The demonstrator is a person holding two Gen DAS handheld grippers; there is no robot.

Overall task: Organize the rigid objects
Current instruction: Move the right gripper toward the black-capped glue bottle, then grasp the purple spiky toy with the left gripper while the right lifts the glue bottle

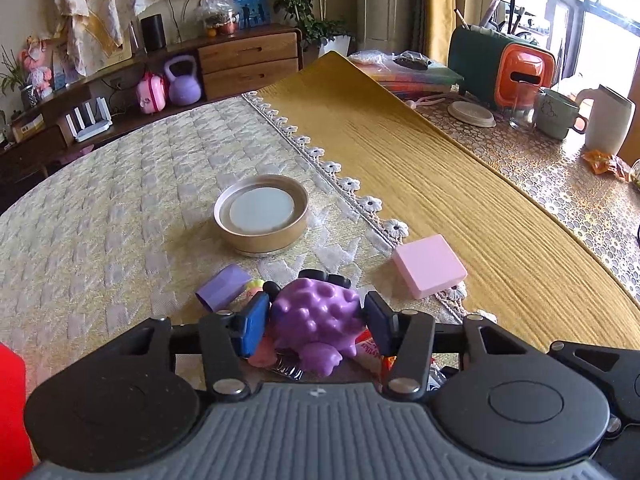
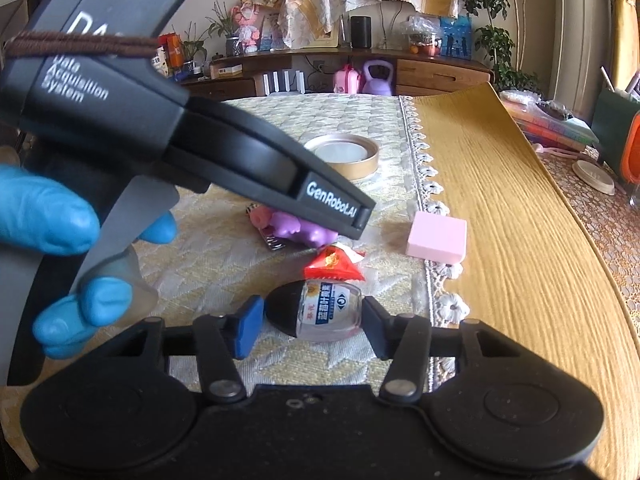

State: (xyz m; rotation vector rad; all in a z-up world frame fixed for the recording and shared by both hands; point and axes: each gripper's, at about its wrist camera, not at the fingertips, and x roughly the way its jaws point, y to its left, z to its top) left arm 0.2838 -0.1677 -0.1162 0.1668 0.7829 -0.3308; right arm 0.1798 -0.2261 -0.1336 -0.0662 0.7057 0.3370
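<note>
Bright daylight from right window; fisheye-warped edges.

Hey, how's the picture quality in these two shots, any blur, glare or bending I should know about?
Left wrist view: sharp up close, the purple toy crisp; the window at top right is blown out, and the table edge bows from fisheye bending. Right wrist view: the small bottle is clear, but the blue gloved hand and the other tool's lettering look soft, and sunlight glares on the yellow cloth.

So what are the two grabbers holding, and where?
Left gripper squeezes the bumpy purple rubber toy by its sides. Right gripper clamps the small clear glass bottle lying sideways, cap to base.
</note>
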